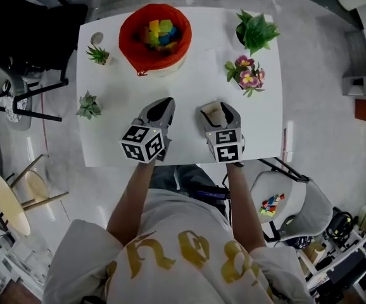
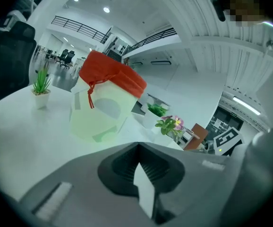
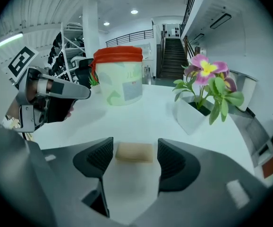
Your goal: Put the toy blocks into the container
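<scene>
Left hand-held gripper point(image 2: 139, 148) with jaws together and empty, right hand-held gripper point(image 3: 135, 148) with jaws apart either side of a tan block point(image 3: 134, 153) lying on the white bench point(image 1: 189, 87), red-rimmed container point(image 1: 127, 35) of coloured blocks point(image 1: 159, 33) at the far edge, potted plants point(image 1: 256, 30) beside it

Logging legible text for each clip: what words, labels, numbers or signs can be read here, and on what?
None can be read in full.
Pale green container with red cloth rim: printed label, too blurred.
Person's white shirt: large yellow letters, folded and cut off, unreadable.
Cubes on left tool and right tool: black-and-white square markers, no letters.
</scene>
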A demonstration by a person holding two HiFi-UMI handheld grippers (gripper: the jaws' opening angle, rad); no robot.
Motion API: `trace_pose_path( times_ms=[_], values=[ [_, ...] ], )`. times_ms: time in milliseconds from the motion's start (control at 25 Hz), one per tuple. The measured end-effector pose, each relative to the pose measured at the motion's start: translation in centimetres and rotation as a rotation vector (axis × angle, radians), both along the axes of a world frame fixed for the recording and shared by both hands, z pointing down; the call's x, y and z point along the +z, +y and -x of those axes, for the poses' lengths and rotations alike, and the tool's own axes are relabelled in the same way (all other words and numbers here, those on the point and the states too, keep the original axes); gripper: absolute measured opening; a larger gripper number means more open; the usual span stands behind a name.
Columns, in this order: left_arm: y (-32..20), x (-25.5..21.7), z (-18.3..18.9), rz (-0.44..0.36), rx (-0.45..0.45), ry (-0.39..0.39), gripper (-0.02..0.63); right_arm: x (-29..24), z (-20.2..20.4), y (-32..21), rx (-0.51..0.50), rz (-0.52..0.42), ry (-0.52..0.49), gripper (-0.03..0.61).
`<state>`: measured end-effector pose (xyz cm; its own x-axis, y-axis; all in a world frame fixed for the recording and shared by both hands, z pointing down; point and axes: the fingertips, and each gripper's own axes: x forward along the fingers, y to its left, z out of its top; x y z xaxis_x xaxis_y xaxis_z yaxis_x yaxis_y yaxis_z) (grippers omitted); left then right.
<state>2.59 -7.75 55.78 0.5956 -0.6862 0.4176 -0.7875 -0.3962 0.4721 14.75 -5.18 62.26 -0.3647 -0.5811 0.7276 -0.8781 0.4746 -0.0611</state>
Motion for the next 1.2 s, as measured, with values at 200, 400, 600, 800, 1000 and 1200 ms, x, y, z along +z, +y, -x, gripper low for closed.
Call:
trace_pose_path(
  times_ms=[200, 400, 600, 800, 1000, 1200],
  values=[
    [-0.2, 1.3, -0.4, 0.027, 0.016, -0.005, 0.000, 1.7, -0.2, 0.0, 0.003, 0.028, 0.023, 0.330],
    [-0.8, 2.1, -0.5, 0.043, 0.021, -0.007, 0.000, 2.3, -0.2, -0.2, 0.013, 0.041, 0.010, 0.347],
    [-1.2, 2.7, -0.5, 0.055, 0.020, -0.007, 0.000, 2.5, -0.1, -0.1, 0.032, 0.046, 0.023, 0.337],
    [-1.3, 2.9, -0.4, 0.063, 0.021, -0.008, 0.000, 2.4, -0.5, -0.4, 0.078, 0.042, 0.030, 0.316],
    [-1.4, 2.8, -0.5, 0.058, 0.021, -0.003, 0.000, 2.4, -0.5, -0.4, 0.093, 0.053, 0.009, 0.314],
    [-1.3, 2.4, -0.4, 0.047, 0.019, 0.003, 0.000, 1.7, -0.6, -0.6, 0.110, 0.040, -0.004, 0.314]
  ],
)
